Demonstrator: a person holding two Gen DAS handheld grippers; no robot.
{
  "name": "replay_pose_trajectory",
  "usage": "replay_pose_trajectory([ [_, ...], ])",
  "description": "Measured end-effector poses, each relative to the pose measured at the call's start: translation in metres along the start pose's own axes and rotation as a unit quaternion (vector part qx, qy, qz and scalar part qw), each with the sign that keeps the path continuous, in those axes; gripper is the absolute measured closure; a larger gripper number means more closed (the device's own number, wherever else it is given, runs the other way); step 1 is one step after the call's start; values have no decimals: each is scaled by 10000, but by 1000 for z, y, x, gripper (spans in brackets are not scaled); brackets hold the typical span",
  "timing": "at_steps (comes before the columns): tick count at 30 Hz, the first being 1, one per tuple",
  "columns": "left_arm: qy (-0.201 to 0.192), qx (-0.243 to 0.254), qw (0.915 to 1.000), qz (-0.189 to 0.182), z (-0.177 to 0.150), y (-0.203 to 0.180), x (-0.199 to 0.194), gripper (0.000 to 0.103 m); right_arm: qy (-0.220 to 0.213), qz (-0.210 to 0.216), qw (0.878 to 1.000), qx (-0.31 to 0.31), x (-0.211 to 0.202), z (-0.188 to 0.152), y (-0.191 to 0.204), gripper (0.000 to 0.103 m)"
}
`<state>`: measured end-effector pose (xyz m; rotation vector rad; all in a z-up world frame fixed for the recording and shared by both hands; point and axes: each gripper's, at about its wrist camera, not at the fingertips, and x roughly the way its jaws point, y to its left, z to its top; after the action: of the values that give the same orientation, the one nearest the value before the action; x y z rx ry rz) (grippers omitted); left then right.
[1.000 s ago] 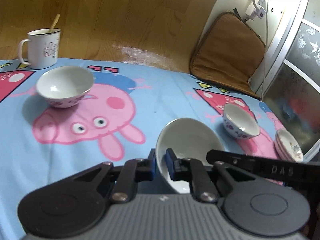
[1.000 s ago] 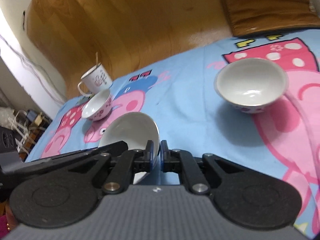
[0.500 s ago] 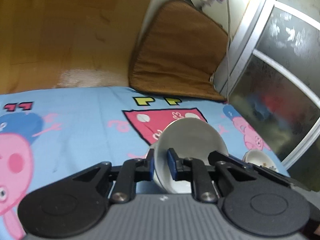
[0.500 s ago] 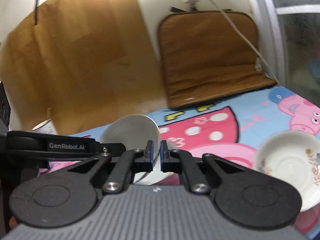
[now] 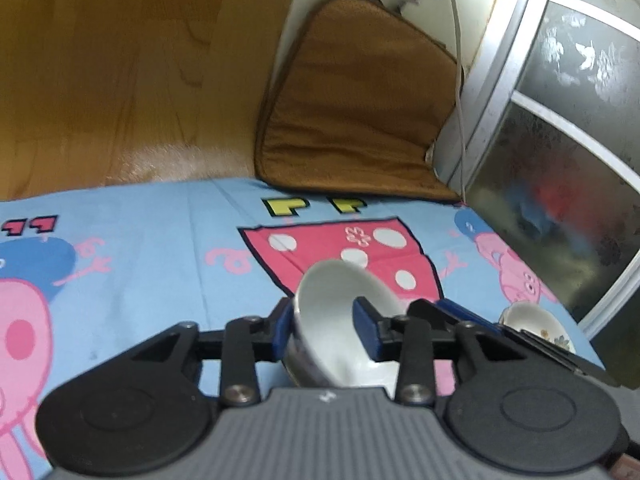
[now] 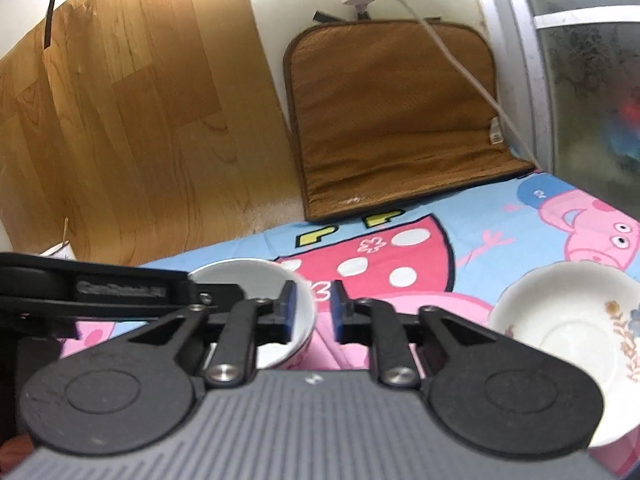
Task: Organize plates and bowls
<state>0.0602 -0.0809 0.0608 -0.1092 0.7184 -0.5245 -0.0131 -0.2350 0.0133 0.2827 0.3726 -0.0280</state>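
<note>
A white bowl (image 5: 340,304) with a flowered outside stands tilted on the blue cartoon cloth (image 5: 160,240). My left gripper (image 5: 324,330) straddles its rim, one blue pad outside and one inside; the jaws are opening and no longer pinch the wall. In the right wrist view the same bowl (image 6: 248,280) has its right rim between the jaws of my right gripper (image 6: 312,312), which are also opening, with a gap beside the wall. Whether another bowl lies under it I cannot tell. The left gripper's arm (image 6: 120,292) crosses that view from the left.
A stack of white flowered plates (image 6: 568,340) lies close to the right of the bowl, also visible as plates (image 5: 536,324). A brown cushion (image 6: 400,120) leans on the back wall with a white cable (image 6: 460,68) across it. A mug (image 6: 60,250) peeks out far left. Frosted glass door on the right.
Both grippers carried the white bowl to the right across the cloth, to beside the plates. Their jaws, shut on its rim before, have now parted.
</note>
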Motion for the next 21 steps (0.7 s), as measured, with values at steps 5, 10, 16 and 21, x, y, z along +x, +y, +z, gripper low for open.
replay_pose_trajectory([
  [5, -463, -33, 9989, 98, -4, 11, -38, 51, -332, 66, 9994, -16, -17, 4, 6, 66],
  [10, -817, 33, 9960, 359, -25, 35, -85, 51, -595, 453, 9968, -274, -35, 3, 29, 66],
  [16, -928, -375, 9894, 1049, -59, 90, -131, 51, -2, 1197, 9916, -491, -29, -13, 70, 66],
  [21, -996, -1195, 9734, 1684, -74, 154, -157, 51, 1101, 1768, 9777, -257, -2, -25, 104, 66],
])
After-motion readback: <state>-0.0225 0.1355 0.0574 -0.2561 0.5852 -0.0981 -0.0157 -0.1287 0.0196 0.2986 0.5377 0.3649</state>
